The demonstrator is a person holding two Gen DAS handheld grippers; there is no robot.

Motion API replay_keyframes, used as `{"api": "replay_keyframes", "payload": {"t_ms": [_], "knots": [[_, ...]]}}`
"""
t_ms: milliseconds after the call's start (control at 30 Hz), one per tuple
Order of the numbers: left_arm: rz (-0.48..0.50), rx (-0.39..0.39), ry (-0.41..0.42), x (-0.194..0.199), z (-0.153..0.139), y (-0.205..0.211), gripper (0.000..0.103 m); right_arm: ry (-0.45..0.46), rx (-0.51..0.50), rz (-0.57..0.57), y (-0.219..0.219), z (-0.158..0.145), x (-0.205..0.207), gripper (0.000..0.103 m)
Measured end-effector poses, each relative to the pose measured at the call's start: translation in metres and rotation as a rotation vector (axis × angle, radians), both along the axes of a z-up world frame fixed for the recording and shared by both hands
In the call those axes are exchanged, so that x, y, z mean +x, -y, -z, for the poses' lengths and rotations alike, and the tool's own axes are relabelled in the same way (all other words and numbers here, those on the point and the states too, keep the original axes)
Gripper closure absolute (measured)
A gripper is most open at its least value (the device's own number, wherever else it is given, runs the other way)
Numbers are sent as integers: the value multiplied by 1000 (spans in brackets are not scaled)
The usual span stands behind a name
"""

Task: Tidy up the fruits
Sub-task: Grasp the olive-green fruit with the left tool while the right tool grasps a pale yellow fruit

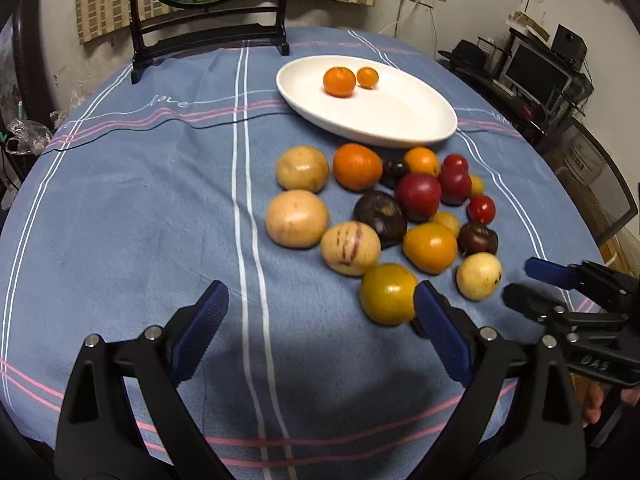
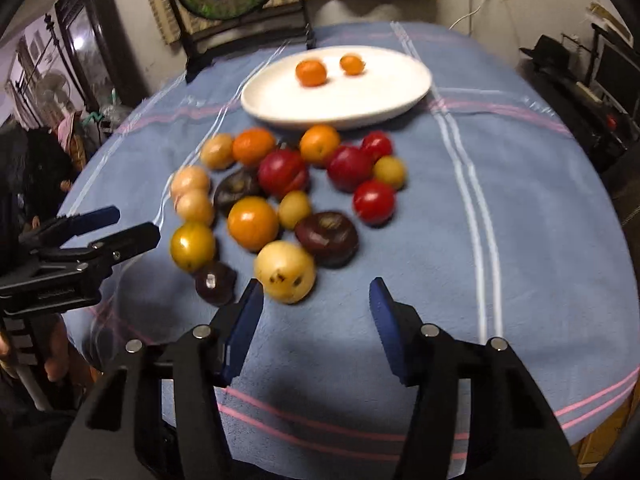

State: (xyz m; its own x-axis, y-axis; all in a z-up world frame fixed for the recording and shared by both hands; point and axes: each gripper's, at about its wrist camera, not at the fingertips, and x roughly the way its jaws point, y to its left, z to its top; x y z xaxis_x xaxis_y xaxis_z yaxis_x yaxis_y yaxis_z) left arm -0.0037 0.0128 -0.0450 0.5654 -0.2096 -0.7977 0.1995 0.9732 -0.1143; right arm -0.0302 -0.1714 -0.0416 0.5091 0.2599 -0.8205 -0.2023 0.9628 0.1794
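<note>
The right gripper (image 2: pixel 316 316) stood with its jaws apart and nothing between them, pitched steeply down over the tablecloth (image 2: pixel 500 240). The pale yellow fruit (image 2: pixel 285 272), taken here as the landmark, lay just ahead and a little to the left of that gap, close beside the left pad; it looked the likeliest pick, and being roundish it offered no long axis to line up on. The left gripper (image 1: pixel 320 324) was likewise wide open and empty, tilted down, its right pad just beside the yellow-green fruit (image 1: pixel 389 294), which sat left of the landmark. So the right hand seemed the nearer one to the pale fruit. Beyond the landmark spread the rest of the loose pile. Farther still lay the white plate (image 2: pixel 408 92), holding two small orange fruits (image 2: pixel 311 73).
</note>
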Motion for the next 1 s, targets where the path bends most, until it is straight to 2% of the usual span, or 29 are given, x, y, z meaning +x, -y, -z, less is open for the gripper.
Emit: {"api": "replay_keyframes", "payload": {"t_ms": [100, 167, 267, 400, 533, 633, 733, 833, 933, 967, 1000], "knots": [[8, 4, 5, -5, 0, -2, 8, -5, 2, -8, -6, 7, 6, 49], [11, -3, -4, -6, 2, -2, 8, -12, 28, -21, -9, 12, 13, 59], [17, -16, -29, -7, 6, -2, 8, -40, 86, -60, -18, 24, 26, 65], [27, -2, -49, -7, 10, 6, 8, -24, 114, -52, -11, 20, 18, 66], [24, -23, -79, -2, 16, 14, 8, 37, 52, -6, 8, 5, 0, 66], [9, -50, -126, 6, 24, 20, 10, 57, 43, 28, 25, 4, -7, 66], [-4, -61, -142, 11, 26, 25, 17, 52, 58, 26, 33, 9, -11, 66], [-23, -79, -131, 16, 25, 29, 28, 45, 77, 10, 35, 13, -12, 66], [-54, -101, -114, 22, 25, 29, 45, 49, 87, -1, 35, 13, -13, 66], [-66, -106, -122, 26, 27, 28, 52, 50, 90, -3, 35, 13, -13, 66], [-71, -124, -136, 27, 30, 27, 56, 53, 90, -4, 36, 12, -15, 66]]}}
